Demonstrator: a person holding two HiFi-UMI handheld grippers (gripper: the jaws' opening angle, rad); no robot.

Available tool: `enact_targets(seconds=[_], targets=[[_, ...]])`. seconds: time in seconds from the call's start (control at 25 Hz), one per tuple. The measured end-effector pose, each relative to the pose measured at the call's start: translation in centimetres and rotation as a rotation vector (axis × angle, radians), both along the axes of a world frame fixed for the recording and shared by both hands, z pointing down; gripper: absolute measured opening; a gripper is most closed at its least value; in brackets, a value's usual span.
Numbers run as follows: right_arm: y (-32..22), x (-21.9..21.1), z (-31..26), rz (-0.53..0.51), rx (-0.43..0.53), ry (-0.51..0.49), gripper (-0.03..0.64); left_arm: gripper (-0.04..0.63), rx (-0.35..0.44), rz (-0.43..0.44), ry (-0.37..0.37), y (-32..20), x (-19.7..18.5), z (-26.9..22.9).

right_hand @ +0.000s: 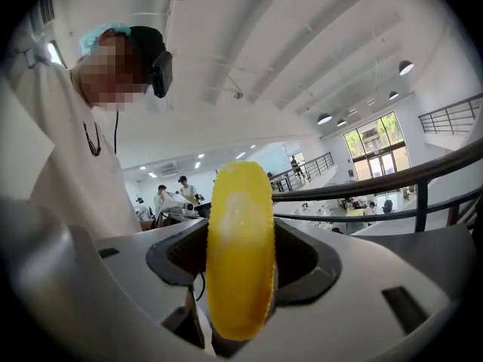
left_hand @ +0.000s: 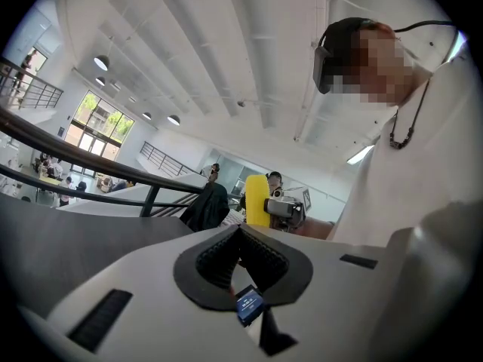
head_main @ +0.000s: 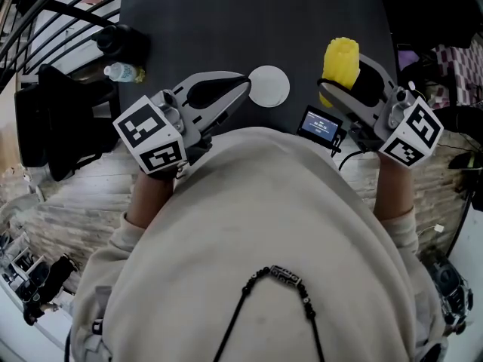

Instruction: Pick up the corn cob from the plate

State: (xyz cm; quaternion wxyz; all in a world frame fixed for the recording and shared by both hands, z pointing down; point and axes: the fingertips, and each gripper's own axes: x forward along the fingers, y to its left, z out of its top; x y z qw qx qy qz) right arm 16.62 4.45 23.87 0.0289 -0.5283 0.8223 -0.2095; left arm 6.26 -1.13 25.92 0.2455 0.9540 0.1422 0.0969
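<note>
Corn cob (right_hand: 241, 255): glossy yellow, rounded at the end, fine ribbing along its edge. It is clamped between the dark ribbed pads of the right tool (head_main: 339, 74) and stands up out of the jaws. Position: in the air at the near right part of the worktop (head_main: 226, 21), well apart from the plate (head_main: 269, 86).

Plate: small, round, flat, white, lying on the matte dark worktop.

Left tool (left_hand: 240, 236): grey plastic shells, ribbed black pads pressed together, nothing between them. In the head view its tip is just beside the plate's left rim.

Device (head_main: 321, 124) with a lit blue screen at the near worktop edge. Clear plastic bottle (head_main: 121, 72) by the worktop's left edge.
</note>
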Motion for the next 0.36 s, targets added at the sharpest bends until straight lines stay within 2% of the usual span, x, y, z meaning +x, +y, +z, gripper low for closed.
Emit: enact_targets(seconds=[0.36], targets=[[-2.0, -3.7, -0.5, -0.005, -0.007, 0.011, 0.267, 0.006, -0.013, -0.01, 0.012, -1.7, -3.6, -0.2]])
